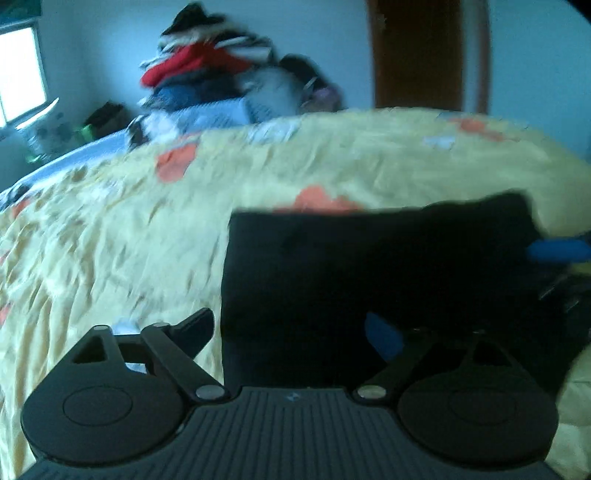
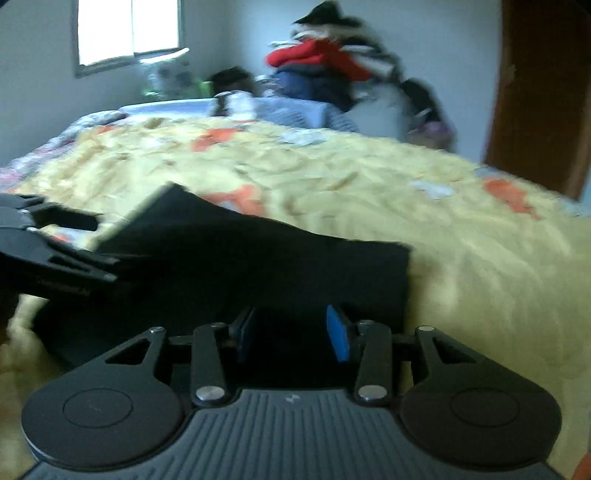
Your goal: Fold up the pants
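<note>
Black pants (image 1: 369, 266) lie folded into a rough rectangle on the yellow bedspread (image 1: 129, 229). My left gripper (image 1: 291, 332) hovers over their near left corner with its jaws spread wide; one finger is off the cloth over the spread, the other over the fabric, and nothing is gripped. In the right wrist view the pants (image 2: 258, 258) fill the middle, and my right gripper (image 2: 291, 336) sits low over their near edge, its blue pads (image 2: 338, 338) apart and not pressing on the fabric. The left gripper (image 2: 96, 245) shows at the left edge.
A pile of clothes (image 1: 207, 70) with a red garment stands beyond the bed's far side. A window (image 2: 129, 29) is at the back left and a brown door (image 1: 417, 51) at the back right. Wrinkled bedspread (image 2: 480, 240) stretches all around the pants.
</note>
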The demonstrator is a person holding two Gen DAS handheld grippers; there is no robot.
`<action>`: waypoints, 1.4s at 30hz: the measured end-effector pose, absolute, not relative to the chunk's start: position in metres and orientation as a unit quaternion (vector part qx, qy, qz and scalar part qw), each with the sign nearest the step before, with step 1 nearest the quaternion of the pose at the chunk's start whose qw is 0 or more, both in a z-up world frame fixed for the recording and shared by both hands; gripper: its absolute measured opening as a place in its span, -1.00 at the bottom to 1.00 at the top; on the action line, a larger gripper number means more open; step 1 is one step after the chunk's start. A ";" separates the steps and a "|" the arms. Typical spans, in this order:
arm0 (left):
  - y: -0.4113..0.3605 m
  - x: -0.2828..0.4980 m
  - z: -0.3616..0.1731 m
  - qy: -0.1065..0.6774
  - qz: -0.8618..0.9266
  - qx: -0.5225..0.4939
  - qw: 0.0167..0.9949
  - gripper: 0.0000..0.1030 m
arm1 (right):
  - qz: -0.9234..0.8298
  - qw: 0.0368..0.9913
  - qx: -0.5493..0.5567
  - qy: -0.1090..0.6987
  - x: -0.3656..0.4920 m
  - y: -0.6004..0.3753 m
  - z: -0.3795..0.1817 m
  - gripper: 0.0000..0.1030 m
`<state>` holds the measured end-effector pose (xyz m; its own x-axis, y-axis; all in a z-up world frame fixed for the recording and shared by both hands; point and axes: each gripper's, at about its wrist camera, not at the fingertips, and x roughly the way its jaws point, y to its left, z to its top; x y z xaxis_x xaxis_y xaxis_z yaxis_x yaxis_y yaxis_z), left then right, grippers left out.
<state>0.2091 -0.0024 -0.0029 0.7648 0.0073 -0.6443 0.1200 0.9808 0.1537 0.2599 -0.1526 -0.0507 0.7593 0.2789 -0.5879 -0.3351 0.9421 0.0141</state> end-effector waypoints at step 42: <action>0.003 0.083 0.006 0.345 0.029 0.042 0.937 0.91 | 0.127 0.941 0.044 0.309 0.120 -0.132 -0.036 0.65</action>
